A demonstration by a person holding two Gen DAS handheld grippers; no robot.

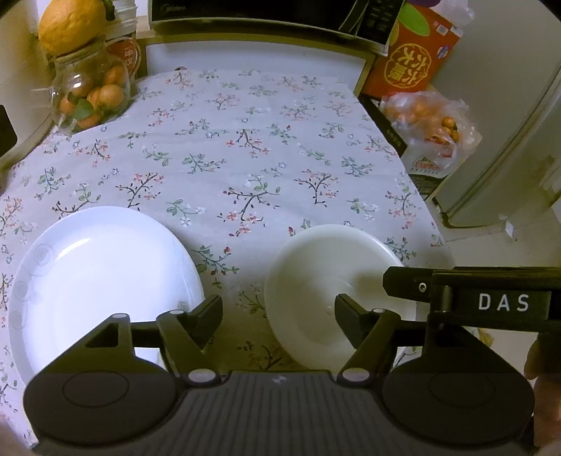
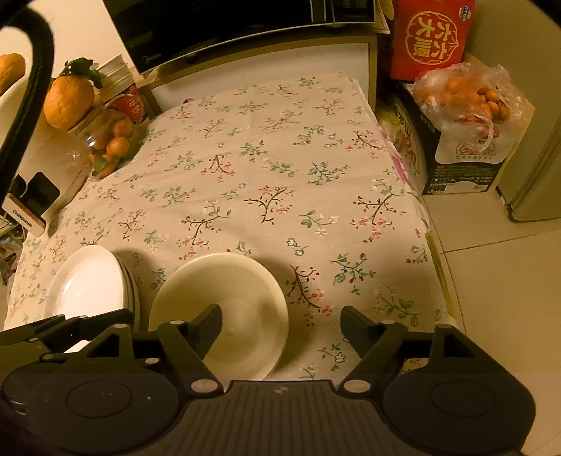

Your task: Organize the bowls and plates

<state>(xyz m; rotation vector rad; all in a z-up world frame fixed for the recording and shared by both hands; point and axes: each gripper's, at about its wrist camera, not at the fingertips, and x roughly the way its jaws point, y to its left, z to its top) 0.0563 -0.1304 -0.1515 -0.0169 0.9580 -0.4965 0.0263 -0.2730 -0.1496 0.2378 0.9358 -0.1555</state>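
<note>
A stack of white plates (image 1: 105, 280) (image 2: 87, 284) lies on the near left of the floral tablecloth (image 1: 245, 158) (image 2: 280, 175). A cream bowl (image 1: 315, 273) (image 2: 238, 291) sits upright just to its right. My left gripper (image 1: 278, 312) is open above the gap between them, one finger by the plate's rim and the other over the bowl. My right gripper (image 2: 280, 315) is open too, with its left finger over the bowl and the bowl's right rim between the jaws, untouched. Each gripper shows in the other's view: the right one (image 1: 403, 280), the left one (image 2: 52, 329).
A glass jar of small oranges (image 1: 87, 94) (image 2: 112, 140) with a large citrus on top stands at the far left. A microwave (image 2: 210, 28) is behind the table. A red box (image 2: 431, 38) and a bag of oranges (image 2: 466, 101) sit right of the table edge.
</note>
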